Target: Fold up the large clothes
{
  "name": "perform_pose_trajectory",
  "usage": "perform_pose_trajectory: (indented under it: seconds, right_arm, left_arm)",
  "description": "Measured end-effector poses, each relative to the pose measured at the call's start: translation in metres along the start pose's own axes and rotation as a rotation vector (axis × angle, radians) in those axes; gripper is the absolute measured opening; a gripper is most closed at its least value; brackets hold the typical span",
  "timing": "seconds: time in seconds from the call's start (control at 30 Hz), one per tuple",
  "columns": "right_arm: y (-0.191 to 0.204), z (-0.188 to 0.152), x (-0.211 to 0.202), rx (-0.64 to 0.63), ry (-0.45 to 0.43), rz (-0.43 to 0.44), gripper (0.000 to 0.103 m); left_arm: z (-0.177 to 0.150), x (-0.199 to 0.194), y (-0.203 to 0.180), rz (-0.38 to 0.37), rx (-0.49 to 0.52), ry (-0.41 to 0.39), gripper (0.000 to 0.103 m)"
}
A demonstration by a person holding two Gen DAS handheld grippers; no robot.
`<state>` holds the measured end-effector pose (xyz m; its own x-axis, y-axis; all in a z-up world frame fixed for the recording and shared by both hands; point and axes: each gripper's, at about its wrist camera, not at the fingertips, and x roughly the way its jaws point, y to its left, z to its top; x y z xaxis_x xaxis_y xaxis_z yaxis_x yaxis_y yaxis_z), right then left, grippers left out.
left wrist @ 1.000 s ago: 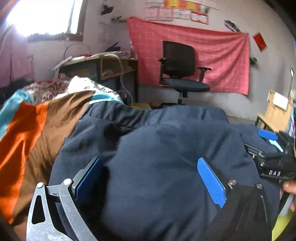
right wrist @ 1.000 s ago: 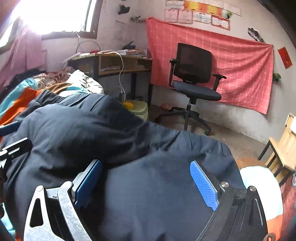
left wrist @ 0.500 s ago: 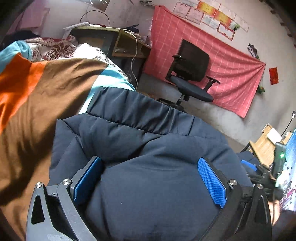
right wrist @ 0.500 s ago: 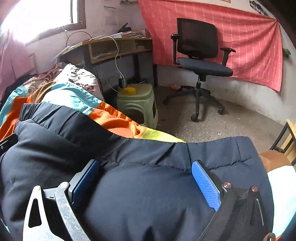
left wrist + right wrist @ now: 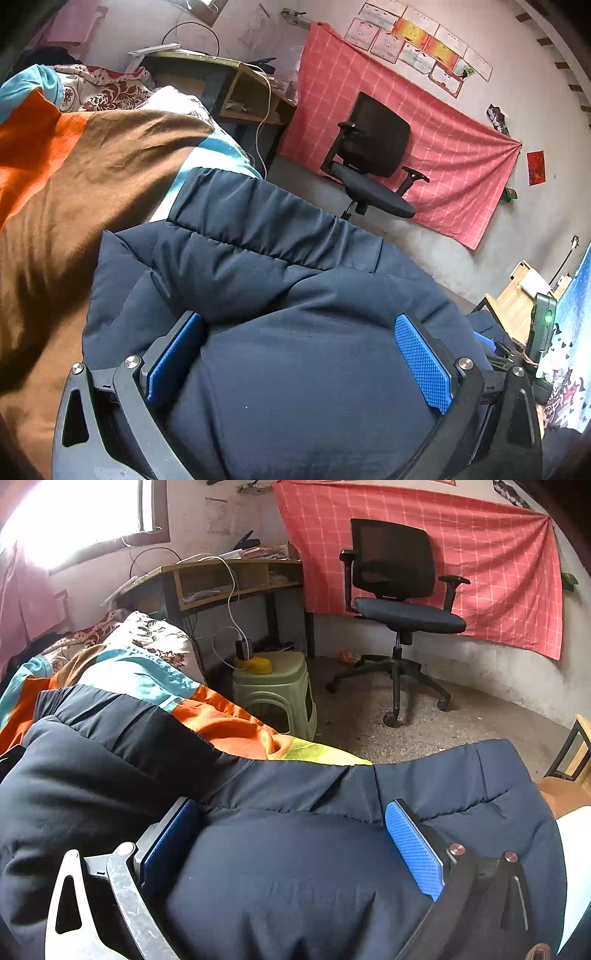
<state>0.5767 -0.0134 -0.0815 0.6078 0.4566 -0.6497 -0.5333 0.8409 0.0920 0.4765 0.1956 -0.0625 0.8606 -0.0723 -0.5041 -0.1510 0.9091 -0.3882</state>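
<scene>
Bedding (image 5: 74, 206) in orange, brown and teal stripes fills your left wrist view's left side, and the navy padded jacket (image 5: 258, 266) lies on top of it, its quilted edge reaching toward the far edge of the bed. Your left gripper (image 5: 299, 354) has its two blue pads (image 5: 421, 362) set wide, with a thick puffed fold of the jacket bulging up between them; the fabric presses against both pads, so the jaws are clamped on that bulky fold. Beyond the jacket stands a wooden desk (image 5: 236, 85), then a black office chair (image 5: 373, 155) in front of a red checked cloth (image 5: 454, 147) hung on the wall. At the far right edge of this view, part of your other tool shows just past the jacket.

In the right wrist view, the same striped bedding (image 5: 147, 686) runs along the left, with the jacket (image 5: 110, 775) draped over it and spreading across the whole lower frame. Your right gripper (image 5: 291, 834) likewise holds a fat roll of the jacket between its spread blue pads (image 5: 413, 849), fabric touching both inner faces. Behind it sits a pale green plastic stool (image 5: 277, 694) beside the desk (image 5: 221, 579), with a white cable hanging down to it, then the office chair (image 5: 399, 602) and the red cloth (image 5: 498, 561) at right.
</scene>
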Motion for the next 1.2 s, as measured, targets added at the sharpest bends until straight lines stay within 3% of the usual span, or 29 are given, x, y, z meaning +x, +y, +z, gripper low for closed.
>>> perform_pose_trajectory:
  seconds: [0.47, 0.7, 0.9, 1.1, 1.2]
  right_arm:
    - [-0.003, -0.003, -0.009, 0.015, -0.031, -0.002, 0.102]
    - [-0.002, -0.011, -0.022, 0.021, -0.080, -0.043, 0.103]
    - [0.005, -0.018, -0.035, 0.011, -0.138, -0.138, 0.103]
    - [0.013, -0.031, -0.064, 0.012, -0.249, -0.243, 0.103]
    - [0.013, -0.037, -0.083, 0.029, -0.284, -0.232, 0.103]
  left_arm:
    - [-0.003, -0.002, 0.002, -0.044, -0.008, 0.000, 0.102]
    - [-0.009, -0.069, 0.035, -0.031, -0.152, -0.099, 0.102]
    - [-0.015, -0.093, 0.064, 0.048, -0.140, -0.003, 0.102]
    - [-0.028, -0.109, 0.057, 0.052, -0.093, 0.062, 0.102]
    - [-0.031, -0.109, 0.049, 0.040, -0.064, 0.084, 0.102]
